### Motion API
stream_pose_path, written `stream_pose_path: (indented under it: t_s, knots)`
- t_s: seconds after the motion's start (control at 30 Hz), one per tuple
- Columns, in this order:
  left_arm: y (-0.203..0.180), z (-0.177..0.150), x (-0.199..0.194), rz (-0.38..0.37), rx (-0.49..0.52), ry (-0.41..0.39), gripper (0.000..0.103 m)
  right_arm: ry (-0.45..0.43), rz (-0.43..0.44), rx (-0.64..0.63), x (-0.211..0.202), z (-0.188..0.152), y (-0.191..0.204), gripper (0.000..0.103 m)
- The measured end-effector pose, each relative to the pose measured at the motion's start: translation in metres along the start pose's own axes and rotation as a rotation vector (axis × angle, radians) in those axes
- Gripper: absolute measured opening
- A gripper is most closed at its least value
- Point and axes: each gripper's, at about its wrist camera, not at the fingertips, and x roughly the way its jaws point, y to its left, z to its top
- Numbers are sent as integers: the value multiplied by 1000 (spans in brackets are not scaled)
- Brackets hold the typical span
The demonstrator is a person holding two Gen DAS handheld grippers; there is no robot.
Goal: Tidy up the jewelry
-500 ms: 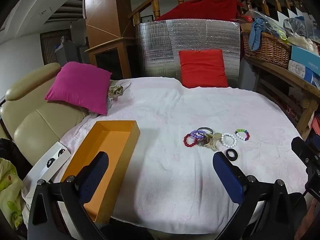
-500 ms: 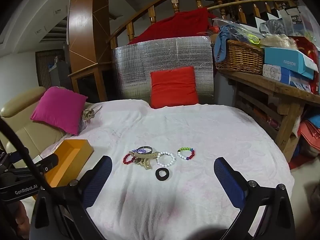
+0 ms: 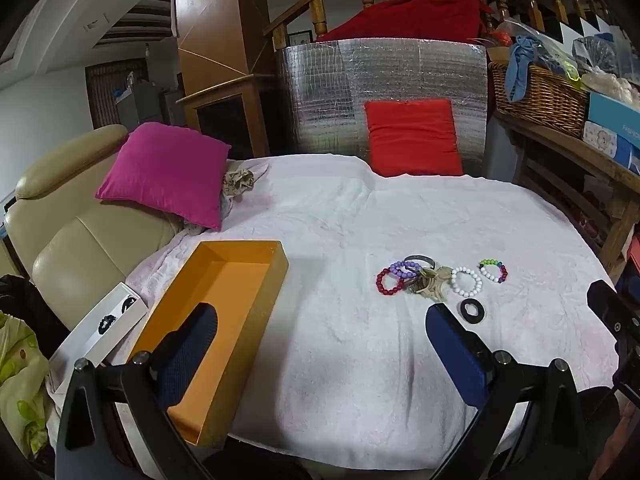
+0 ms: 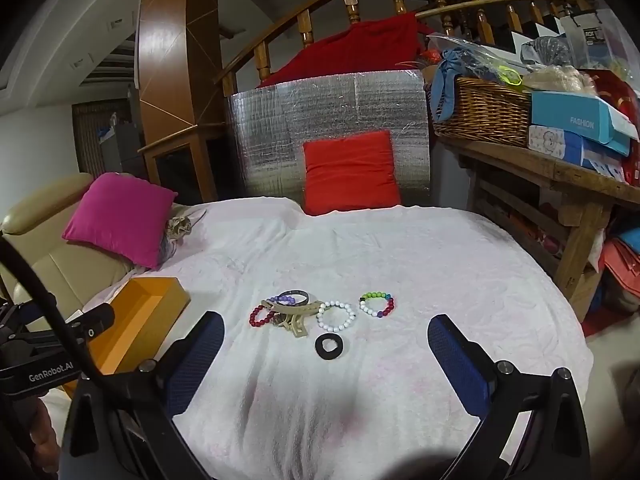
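Observation:
Jewelry lies clustered on the white-covered table: a red bead bracelet (image 4: 258,317), a purple bead bracelet (image 4: 285,300), a dark bangle (image 4: 294,293), a tan hair clip (image 4: 294,314), a white bead bracelet (image 4: 337,315), a multicolour bead bracelet (image 4: 378,303) and a black ring-shaped piece (image 4: 330,346). The cluster also shows in the left wrist view (image 3: 430,278). An open orange box (image 3: 224,320) sits at the left. My left gripper (image 3: 320,344) is open and empty, over the box's near end. My right gripper (image 4: 326,360) is open and empty, just before the black ring.
A pink cushion (image 3: 164,172) lies on a beige sofa (image 3: 72,240) at the left. A red cushion (image 3: 412,138) leans on a silver foil panel at the back. A wooden shelf with a wicker basket (image 4: 480,112) and boxes stands at the right. A white card (image 3: 104,324) lies beside the box.
Both grippers have stayed open. The views have barely shifted; the jewelry and box have not moved.

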Motion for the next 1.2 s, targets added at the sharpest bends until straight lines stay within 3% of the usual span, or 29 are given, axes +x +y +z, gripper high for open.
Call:
stream_pose_path:
  t_s: [0.33,0.7,1.2]
  knots:
    - [-5,0,-1,7,19,-5,103,10,5,22,3,-4,-5,103]
    - [0,-2,-2,25,16,-14,103,106,-43,-18,23,-10,5,103]
    - [11,2,16,34,-6,17,103,125,-14,-39,38,-6,22,103]
